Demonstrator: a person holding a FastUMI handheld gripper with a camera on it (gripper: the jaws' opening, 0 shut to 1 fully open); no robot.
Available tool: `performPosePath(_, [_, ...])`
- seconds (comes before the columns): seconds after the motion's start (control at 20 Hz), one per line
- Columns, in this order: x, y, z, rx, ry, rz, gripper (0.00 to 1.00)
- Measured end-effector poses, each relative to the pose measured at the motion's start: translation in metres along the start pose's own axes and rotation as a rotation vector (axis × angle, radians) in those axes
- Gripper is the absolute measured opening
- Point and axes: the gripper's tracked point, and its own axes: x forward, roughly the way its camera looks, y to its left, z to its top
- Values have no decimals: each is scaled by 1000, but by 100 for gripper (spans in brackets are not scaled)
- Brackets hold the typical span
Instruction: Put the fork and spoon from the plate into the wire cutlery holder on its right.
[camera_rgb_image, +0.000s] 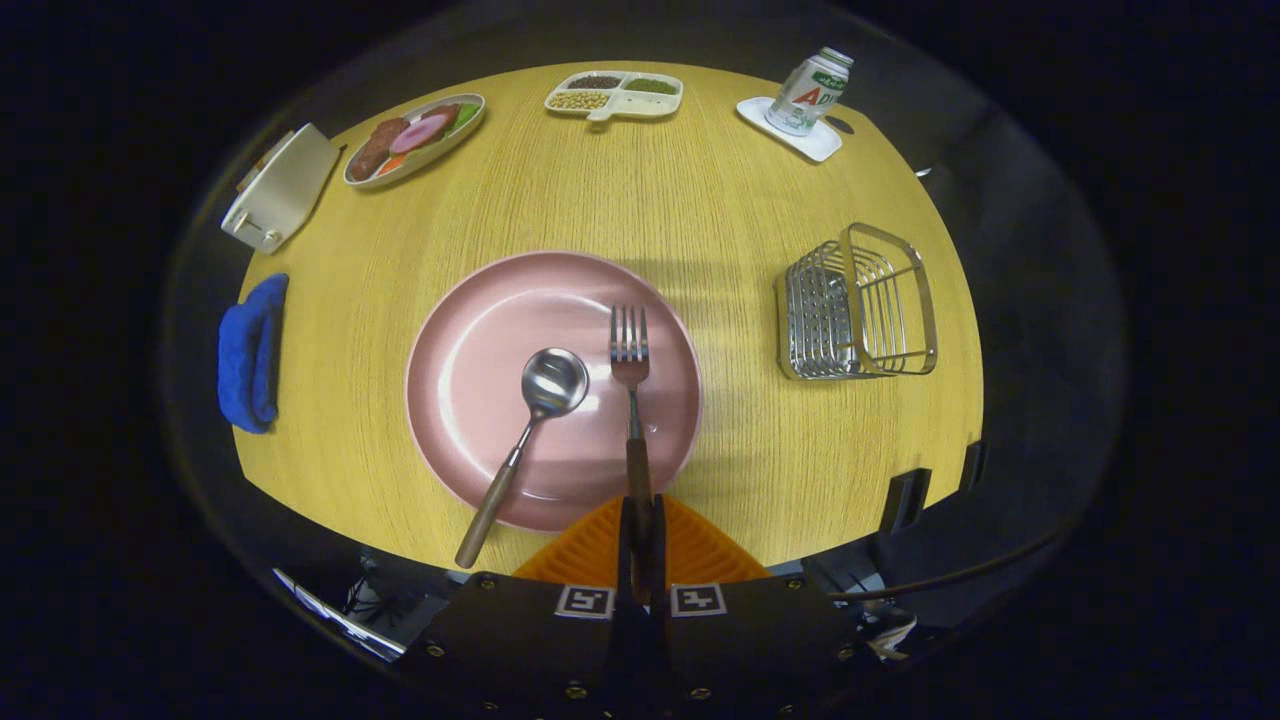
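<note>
A single fisheye camera rides on the gripper (640, 525) and looks forward and steeply down along its two fingers, which sit pressed together around the fork (631, 400) handle at the near edge of a pink plate (480, 340). The view sits high enough to take in the whole round wooden bench (700, 200), curved by the lens, from the plate close below to the dishes at its far rim.

The gripper (640, 520) is showing a dark body studded with small brass screws, wearing two square black-and-white markers, with a black cable trailing off beside it.
</note>
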Motion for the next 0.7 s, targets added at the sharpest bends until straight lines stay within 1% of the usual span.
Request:
performPosePath(0.2, [-23, -6, 11, -11, -44, -46, 6])
performPosePath(0.35, [-41, -12, 16, 8, -72, -78, 6])
performPosePath(0.5, [-56, -16, 26, 26, -110, -84, 6])
performPosePath(0.7, [-60, -17, 30, 29, -123, -88, 6])
